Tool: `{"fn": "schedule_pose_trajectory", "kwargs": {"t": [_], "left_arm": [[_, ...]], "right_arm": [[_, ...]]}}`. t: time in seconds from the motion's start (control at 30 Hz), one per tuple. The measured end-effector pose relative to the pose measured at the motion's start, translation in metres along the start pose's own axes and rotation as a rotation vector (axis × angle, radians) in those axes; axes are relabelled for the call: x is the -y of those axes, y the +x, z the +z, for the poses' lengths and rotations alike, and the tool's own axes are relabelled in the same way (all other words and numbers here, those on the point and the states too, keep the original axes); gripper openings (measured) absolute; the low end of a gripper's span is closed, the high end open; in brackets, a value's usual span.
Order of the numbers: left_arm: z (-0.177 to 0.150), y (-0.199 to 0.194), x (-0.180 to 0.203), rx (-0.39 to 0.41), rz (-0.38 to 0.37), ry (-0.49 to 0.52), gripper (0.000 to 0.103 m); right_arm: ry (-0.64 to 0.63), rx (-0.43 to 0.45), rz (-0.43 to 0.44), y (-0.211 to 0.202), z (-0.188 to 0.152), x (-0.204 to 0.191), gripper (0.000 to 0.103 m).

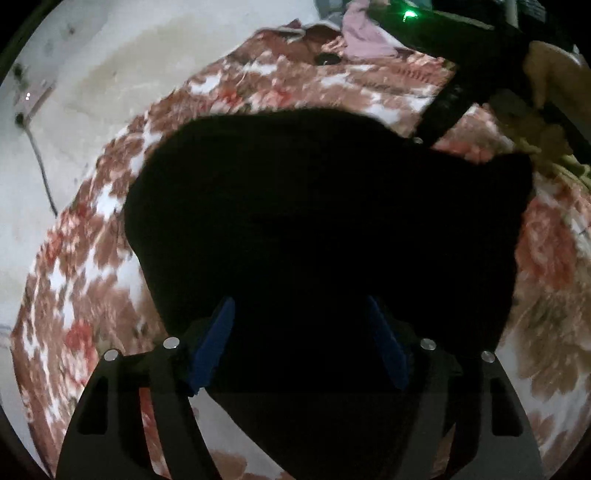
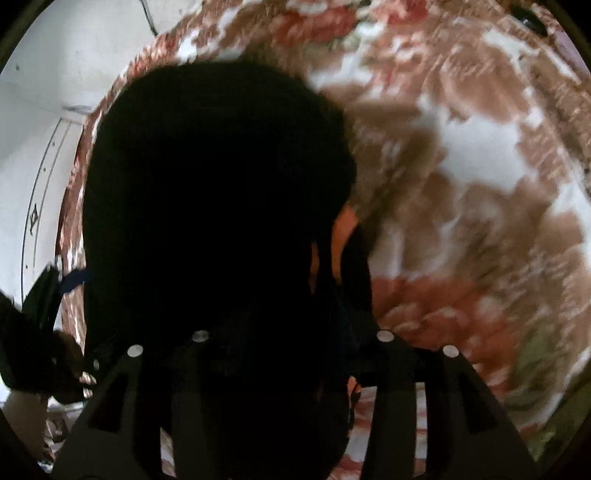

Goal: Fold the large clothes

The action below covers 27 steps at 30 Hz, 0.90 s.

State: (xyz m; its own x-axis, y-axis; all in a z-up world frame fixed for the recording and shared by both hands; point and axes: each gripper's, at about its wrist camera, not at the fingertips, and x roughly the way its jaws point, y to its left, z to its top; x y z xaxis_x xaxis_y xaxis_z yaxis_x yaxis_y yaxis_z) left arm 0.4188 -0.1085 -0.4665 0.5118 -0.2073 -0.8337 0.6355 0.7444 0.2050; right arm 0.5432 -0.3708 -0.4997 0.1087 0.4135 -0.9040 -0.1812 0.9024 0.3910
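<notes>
The big black cloth garment fills the middle of both views, lying on a bed covered by a floral blanket in brown, red and white. It's so dark you basically can't make out any folds or seams, just one solid black shape.

In the left wrist view, the left hand-held gripper sits at the bottom centre with its blue fingertips spread wide apart, so it's open, and the black fabric lies between and under them. I can't say for sure if the tips touch the cloth.

In the right wrist view, the right hand-held gripper is at the bottom centre, but the garment swallows its fingers completely, so I can't tell whether it's clamped or not. A bit of orange-ish something peeks through beside the black fabric, too blurry to name.

In the upper right of the left view you can see the other gripper's dark body with a green light. A pinkish cloth lies at the top centre there, and a white wall with a hanging cable is at the left.
</notes>
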Motion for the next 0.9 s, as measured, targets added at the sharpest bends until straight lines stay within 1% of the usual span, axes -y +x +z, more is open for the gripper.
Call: {"fn": "schedule_pose_trajectory", "kwargs": {"t": [0.03, 0.07, 0.1, 0.17, 0.23, 0.3, 0.37, 0.43, 0.47, 0.5, 0.53, 0.57, 0.6, 0.63, 0.7, 0.77, 0.8, 0.83, 0.87, 0.9], "left_arm": [[-0.005, -0.001, -0.007, 0.008, -0.021, -0.036, 0.075], [-0.014, 0.000, -0.016, 0.018, -0.063, -0.098, 0.076], [-0.017, 0.001, -0.019, 0.021, -0.072, -0.110, 0.077], [-0.025, 0.005, -0.015, 0.036, -0.050, -0.079, 0.078], [-0.030, 0.008, -0.010, 0.048, -0.045, -0.084, 0.078], [-0.029, 0.010, -0.013, 0.058, -0.046, -0.091, 0.079], [-0.024, 0.004, -0.015, 0.050, -0.049, -0.111, 0.079], [-0.015, -0.007, -0.019, 0.050, -0.048, -0.100, 0.082], [-0.010, -0.016, -0.022, 0.054, -0.038, -0.095, 0.083], [-0.006, -0.024, -0.024, 0.069, -0.023, -0.092, 0.085], [-0.002, -0.034, -0.026, 0.091, -0.009, -0.089, 0.089], [0.004, -0.045, -0.028, 0.121, 0.011, -0.092, 0.092], [0.007, -0.052, -0.029, 0.139, 0.011, -0.095, 0.093], [0.010, -0.056, -0.027, 0.151, 0.000, -0.093, 0.093], [0.010, -0.056, -0.017, 0.164, -0.029, -0.062, 0.093], [0.003, -0.042, -0.005, 0.127, -0.049, -0.013, 0.093], [-0.003, -0.034, 0.002, 0.105, -0.047, 0.008, 0.093], [-0.010, -0.026, 0.006, 0.081, -0.050, 0.022, 0.093], [-0.019, -0.016, 0.008, 0.053, -0.052, 0.023, 0.093], [-0.027, -0.012, 0.009, 0.058, -0.038, 0.016, 0.094]], "right_arm": [[-0.031, 0.008, -0.024, 0.009, -0.003, -0.004, 0.045], [-0.075, 0.024, -0.065, 0.016, -0.004, -0.009, 0.047], [-0.117, 0.040, -0.099, 0.021, -0.006, -0.014, 0.049], [-0.157, 0.064, -0.129, 0.031, -0.010, -0.017, 0.049], [-0.140, 0.063, -0.100, 0.035, -0.011, -0.009, 0.050], [-0.129, 0.054, -0.081, 0.032, -0.012, -0.003, 0.050], [-0.104, 0.051, -0.075, 0.018, -0.011, -0.005, 0.050], [-0.068, 0.072, -0.061, -0.005, -0.006, -0.006, 0.050], [-0.045, 0.117, -0.046, -0.026, 0.001, -0.008, 0.050], [-0.037, 0.145, -0.029, -0.036, 0.007, -0.010, 0.052], [-0.027, 0.195, -0.001, -0.054, 0.020, -0.016, 0.053], [-0.016, 0.231, 0.022, -0.065, 0.034, -0.021, 0.060], [-0.006, 0.257, 0.059, -0.070, 0.051, -0.027, 0.070], [-0.005, 0.267, 0.085, -0.066, 0.069, -0.039, 0.072], [-0.012, 0.256, 0.121, -0.056, 0.103, -0.054, 0.072], [-0.013, 0.210, 0.189, -0.032, 0.134, -0.075, 0.070], [-0.015, 0.185, 0.200, -0.024, 0.141, -0.084, 0.068], [-0.025, 0.142, 0.194, -0.005, 0.148, -0.096, 0.068], [-0.043, 0.115, 0.158, 0.010, 0.153, -0.104, 0.067], [-0.070, 0.098, 0.117, 0.022, 0.154, -0.110, 0.067]]}}
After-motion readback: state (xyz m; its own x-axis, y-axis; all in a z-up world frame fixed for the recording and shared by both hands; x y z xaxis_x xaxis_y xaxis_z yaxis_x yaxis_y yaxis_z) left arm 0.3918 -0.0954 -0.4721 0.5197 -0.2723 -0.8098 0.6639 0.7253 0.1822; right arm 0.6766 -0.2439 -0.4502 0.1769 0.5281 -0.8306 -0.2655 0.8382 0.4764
